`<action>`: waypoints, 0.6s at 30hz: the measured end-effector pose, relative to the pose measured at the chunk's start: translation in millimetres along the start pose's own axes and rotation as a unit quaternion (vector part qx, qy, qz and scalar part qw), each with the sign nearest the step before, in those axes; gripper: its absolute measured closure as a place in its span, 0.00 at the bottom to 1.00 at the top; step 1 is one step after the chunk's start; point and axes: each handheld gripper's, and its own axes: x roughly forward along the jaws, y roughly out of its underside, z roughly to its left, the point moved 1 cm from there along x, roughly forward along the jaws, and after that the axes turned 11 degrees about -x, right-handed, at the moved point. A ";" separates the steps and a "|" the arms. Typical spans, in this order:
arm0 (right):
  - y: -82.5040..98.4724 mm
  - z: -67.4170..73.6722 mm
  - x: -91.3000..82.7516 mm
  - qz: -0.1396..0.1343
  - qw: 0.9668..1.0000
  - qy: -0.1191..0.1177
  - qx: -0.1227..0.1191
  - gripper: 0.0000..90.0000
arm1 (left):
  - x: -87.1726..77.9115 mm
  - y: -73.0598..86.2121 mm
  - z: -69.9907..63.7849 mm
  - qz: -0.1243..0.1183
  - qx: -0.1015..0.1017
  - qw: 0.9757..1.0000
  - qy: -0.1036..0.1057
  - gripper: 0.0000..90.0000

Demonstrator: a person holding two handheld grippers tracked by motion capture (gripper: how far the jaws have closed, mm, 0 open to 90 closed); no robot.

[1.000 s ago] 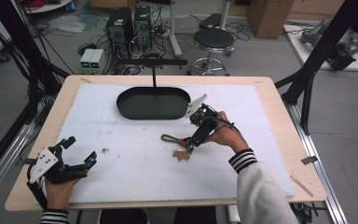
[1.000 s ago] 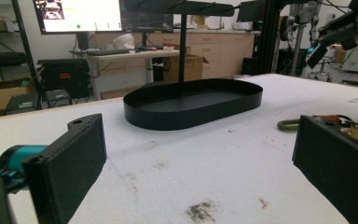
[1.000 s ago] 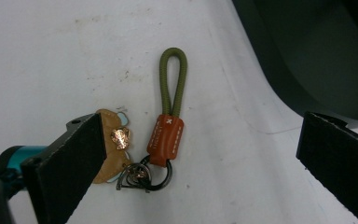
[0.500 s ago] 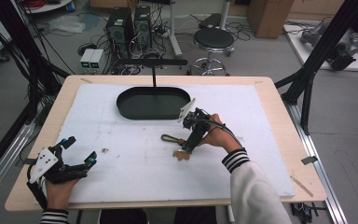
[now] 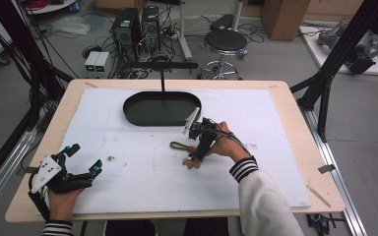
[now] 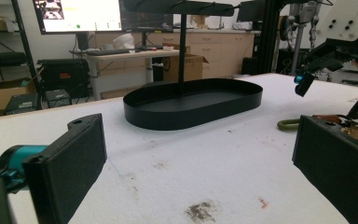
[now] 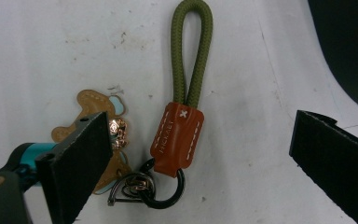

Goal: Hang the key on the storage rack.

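A keychain lies flat on the white mat: an olive cord loop [image 7: 192, 51], a brown leather tab [image 7: 177, 137], a dark ring and a tan bear charm [image 7: 95, 105]. In the high view the olive loop [image 5: 178, 145] and the charm [image 5: 191, 163] lie at mid-table. My right gripper [image 7: 200, 156] points down over it, open. Its jaws have just been closing a little, with the tab between them and untouched. My left gripper [image 5: 84, 157] rests open at the table's near left corner, nothing between its pads [image 6: 77, 161].
A black oval tray [image 5: 133, 115] with an upright post stands behind the keychain, close to the right gripper [image 5: 199, 147]. From the left gripper view the tray [image 6: 191, 112] is ahead, the keychain's loop [image 6: 289, 124] at right. The mat has small stains.
My right gripper has come down and shifted slightly left over the keychain. The left hand has stayed where it was.
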 end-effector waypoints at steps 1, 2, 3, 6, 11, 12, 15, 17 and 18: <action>-1.2 0.2 2.1 0.004 1.000 -0.002 -0.001 0.05 | 0.0 0.0 0.0 0.000 0.000 1.000 0.000 0.04; -1.2 0.2 2.1 0.004 1.000 -0.002 -0.001 0.05 | 0.0 0.0 0.0 0.000 0.000 1.000 0.000 0.04; -1.8 -0.2 2.8 0.003 1.000 0.000 -0.001 0.05 | 0.0 0.0 0.0 0.000 0.000 1.000 0.000 0.04; -3.0 0.0 4.5 0.005 1.000 -0.004 0.002 0.07 | 0.0 0.0 0.0 0.000 0.000 1.000 0.000 0.04; -2.4 -0.9 6.8 0.016 1.000 -0.016 0.015 0.18 | 0.0 -0.1 0.1 0.001 0.000 1.000 0.001 0.04; -2.2 -1.9 7.1 0.016 1.000 -0.015 0.015 0.21 | 0.0 0.0 0.1 0.000 0.000 1.000 0.001 0.04; -2.1 -2.8 6.3 0.017 0.999 -0.022 0.021 0.29 | 0.0 0.0 0.1 0.001 0.000 1.000 0.001 0.04; -2.6 -3.5 5.8 0.019 0.999 -0.026 0.025 0.37 | 0.0 0.0 0.0 0.001 0.000 1.000 0.001 0.04; -3.0 -3.7 6.6 0.015 0.999 -0.029 0.024 0.39 | -0.1 -0.1 0.1 0.001 0.000 1.000 0.001 0.04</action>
